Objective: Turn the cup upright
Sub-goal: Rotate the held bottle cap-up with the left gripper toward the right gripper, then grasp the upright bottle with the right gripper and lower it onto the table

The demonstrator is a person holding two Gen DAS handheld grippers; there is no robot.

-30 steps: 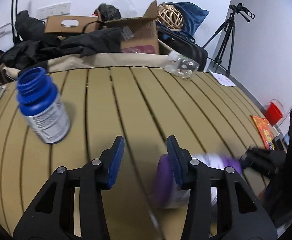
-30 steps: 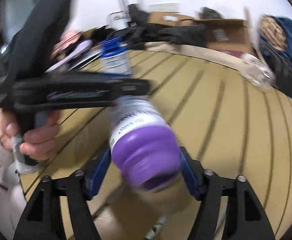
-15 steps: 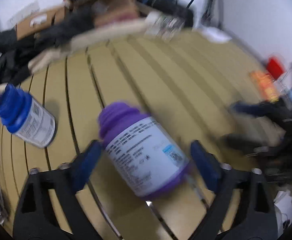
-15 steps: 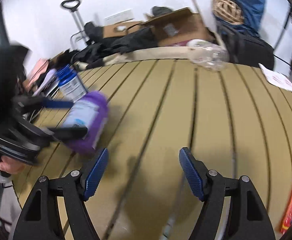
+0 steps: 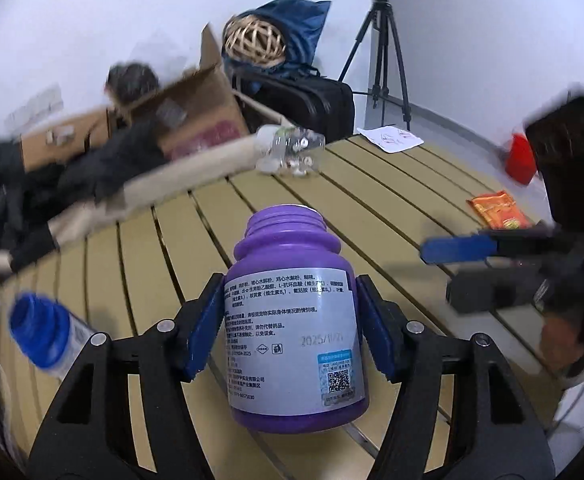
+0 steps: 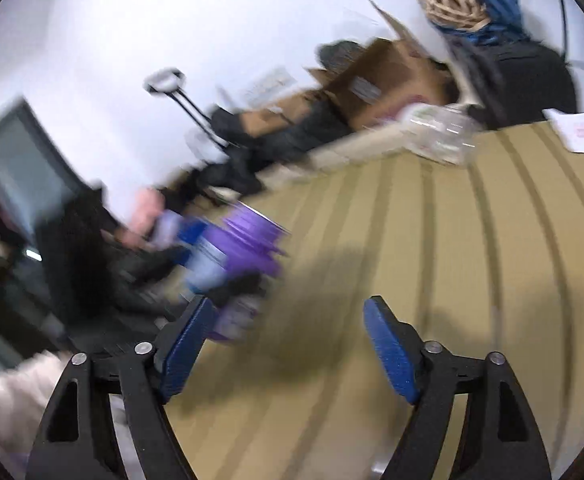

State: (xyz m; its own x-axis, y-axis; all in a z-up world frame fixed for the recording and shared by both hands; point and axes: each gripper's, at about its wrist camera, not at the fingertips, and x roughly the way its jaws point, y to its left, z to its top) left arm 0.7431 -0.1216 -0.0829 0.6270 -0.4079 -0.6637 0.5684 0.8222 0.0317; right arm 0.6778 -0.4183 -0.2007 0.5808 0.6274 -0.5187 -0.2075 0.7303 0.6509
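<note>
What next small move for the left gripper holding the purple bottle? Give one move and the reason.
Probably lower it and open. The purple bottle already stands mouth-up between the left gripper fingers, base close to the slatted table, though contact is unclear. The right gripper is open and off to the side.

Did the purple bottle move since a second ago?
Yes. The purple plastic bottle went from the right gripper to the left gripper, whose jaws now clamp it, mouth up, over the tan slatted table.
</note>
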